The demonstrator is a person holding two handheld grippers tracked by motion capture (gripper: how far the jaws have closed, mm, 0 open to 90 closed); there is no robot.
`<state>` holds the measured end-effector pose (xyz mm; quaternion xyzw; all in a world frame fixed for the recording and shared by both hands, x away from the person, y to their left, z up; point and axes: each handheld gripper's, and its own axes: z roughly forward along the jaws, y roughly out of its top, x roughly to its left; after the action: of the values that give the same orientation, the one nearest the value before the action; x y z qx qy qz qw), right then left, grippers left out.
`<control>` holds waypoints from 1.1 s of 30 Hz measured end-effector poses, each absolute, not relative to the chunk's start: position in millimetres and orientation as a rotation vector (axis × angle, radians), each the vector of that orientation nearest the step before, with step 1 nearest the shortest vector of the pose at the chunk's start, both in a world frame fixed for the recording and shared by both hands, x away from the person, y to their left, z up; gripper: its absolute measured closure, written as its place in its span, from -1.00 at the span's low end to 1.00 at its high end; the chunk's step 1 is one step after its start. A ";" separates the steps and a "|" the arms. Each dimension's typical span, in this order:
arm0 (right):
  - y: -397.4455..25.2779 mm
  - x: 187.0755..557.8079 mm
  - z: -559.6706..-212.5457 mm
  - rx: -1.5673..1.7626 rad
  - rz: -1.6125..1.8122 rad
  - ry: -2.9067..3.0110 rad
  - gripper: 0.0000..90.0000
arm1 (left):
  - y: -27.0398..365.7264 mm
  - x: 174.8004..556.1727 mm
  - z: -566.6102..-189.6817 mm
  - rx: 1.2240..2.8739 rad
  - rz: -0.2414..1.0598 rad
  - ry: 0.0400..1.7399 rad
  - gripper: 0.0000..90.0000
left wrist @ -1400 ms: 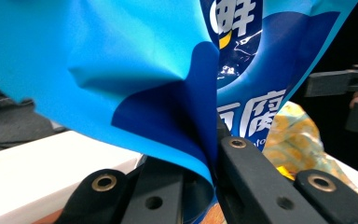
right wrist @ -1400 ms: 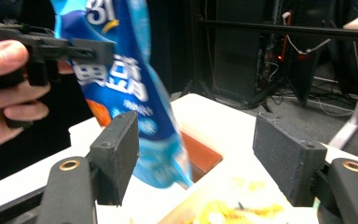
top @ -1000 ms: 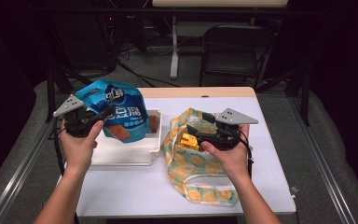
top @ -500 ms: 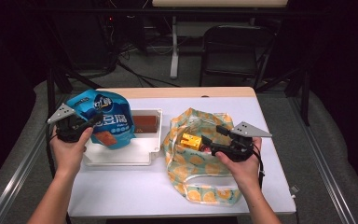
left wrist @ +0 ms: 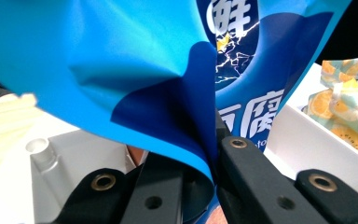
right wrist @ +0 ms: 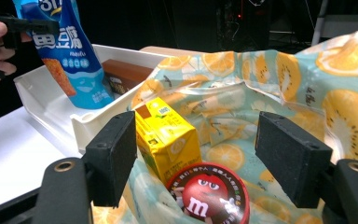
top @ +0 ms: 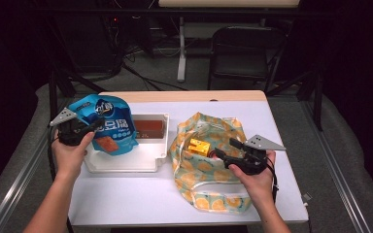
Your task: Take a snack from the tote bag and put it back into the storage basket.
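A blue snack bag (top: 106, 125) hangs upright over the left end of the white tray (top: 126, 162). My left gripper (top: 80, 130) is shut on the bag's left edge, and the blue film (left wrist: 121, 60) is pinched between the jaws in the left gripper view. An orange-print fabric bag (top: 209, 167) lies open at the right with a yellow juice carton (top: 199, 145) inside. My right gripper (top: 229, 154) is open at the bag's right rim. In the right gripper view its jaws stand wide on either side of the carton (right wrist: 168, 140) and a red round M&M tin (right wrist: 209, 198), touching neither.
A brown box (top: 148, 127) lies at the back of the tray (right wrist: 51, 107). The fabric bag (right wrist: 307, 79) rises in folds behind the carton. The table's wooden far edge (top: 184, 95) and a dark chair (top: 245, 53) lie beyond.
My left gripper has carried the blue bag leftward, off the tray's middle. My right gripper has drawn back toward the person and to the right, from over the fabric bag.
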<state>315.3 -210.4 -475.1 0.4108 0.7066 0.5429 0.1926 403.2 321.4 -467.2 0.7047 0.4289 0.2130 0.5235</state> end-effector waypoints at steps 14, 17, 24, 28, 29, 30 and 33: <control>-216.2 311.4 -482.3 1.169 1.493 1.975 -0.33 | 328.1 393.3 -472.3 1.632 0.489 1.101 0.02; -219.0 309.4 -482.9 1.181 1.501 1.952 -0.13 | 326.3 382.4 -471.7 1.605 0.506 1.135 -0.23; -224.8 303.5 -490.4 1.219 1.500 1.934 0.78 | 323.1 355.2 -474.8 1.533 0.569 1.250 -0.50; -219.7 301.6 -495.5 1.216 1.477 1.964 0.99 | 316.1 334.9 -479.0 1.517 0.578 1.271 -0.55; -218.7 301.2 -496.5 1.211 1.472 1.979 1.00 | 313.2 330.7 -479.3 1.518 0.585 1.268 -0.55; -217.3 300.7 -498.1 1.214 1.467 1.985 1.00 | 310.9 327.9 -479.6 1.522 0.585 1.263 -0.55; -215.1 298.7 -503.4 1.220 1.447 2.004 1.00 | 299.4 317.9 -479.7 1.542 0.565 1.252 -0.55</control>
<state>298.7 -215.1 -503.4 0.4343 0.7137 0.5151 0.1914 317.9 299.4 -479.7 0.6411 0.5204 0.2351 0.5127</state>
